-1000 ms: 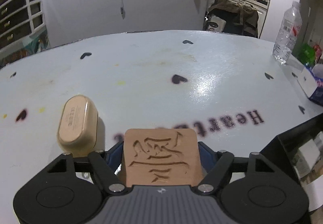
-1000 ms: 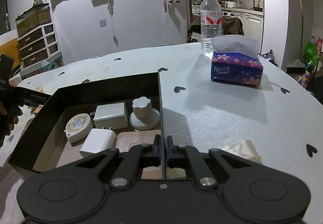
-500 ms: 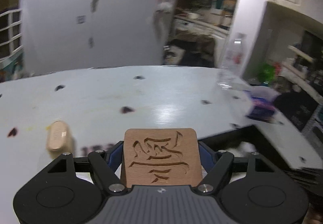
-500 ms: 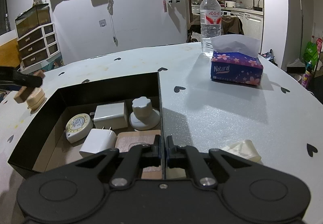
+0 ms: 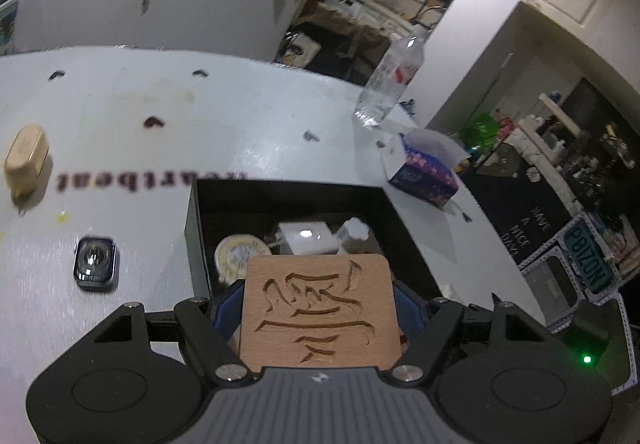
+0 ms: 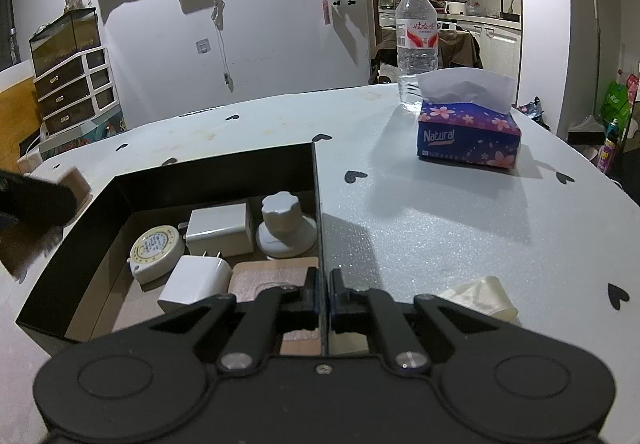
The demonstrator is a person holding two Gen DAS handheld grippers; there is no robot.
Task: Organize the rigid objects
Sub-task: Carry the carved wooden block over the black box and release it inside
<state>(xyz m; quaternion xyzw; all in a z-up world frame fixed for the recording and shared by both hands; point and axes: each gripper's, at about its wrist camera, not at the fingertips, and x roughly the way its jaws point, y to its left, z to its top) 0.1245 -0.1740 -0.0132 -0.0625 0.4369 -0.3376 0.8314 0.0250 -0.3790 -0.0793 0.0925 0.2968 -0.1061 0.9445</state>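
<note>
My left gripper (image 5: pixel 318 304) is shut on a carved wooden tile (image 5: pixel 320 310) and holds it above the near end of the black box (image 5: pixel 196 228). The box holds a round tape measure (image 6: pixel 156 252), two white chargers (image 6: pixel 218 228), a white knob (image 6: pixel 282 226) and a flat wooden piece (image 6: pixel 268 274). My right gripper (image 6: pixel 323 298) is shut on the box's right wall (image 6: pixel 318 204). A beige case (image 5: pixel 26 158) and a smartwatch (image 5: pixel 96 264) lie on the table left of the box.
A tissue box (image 6: pixel 468 128) and a water bottle (image 6: pixel 416 40) stand at the far right of the white table (image 6: pixel 440 220). A crumpled tissue (image 6: pixel 480 296) lies beside my right gripper. The left gripper shows blurred at the left edge of the right wrist view (image 6: pixel 36 200).
My left gripper has lifted the wooden tile and swung right from beside the beige case to over the black box. The right gripper has stayed on the box wall.
</note>
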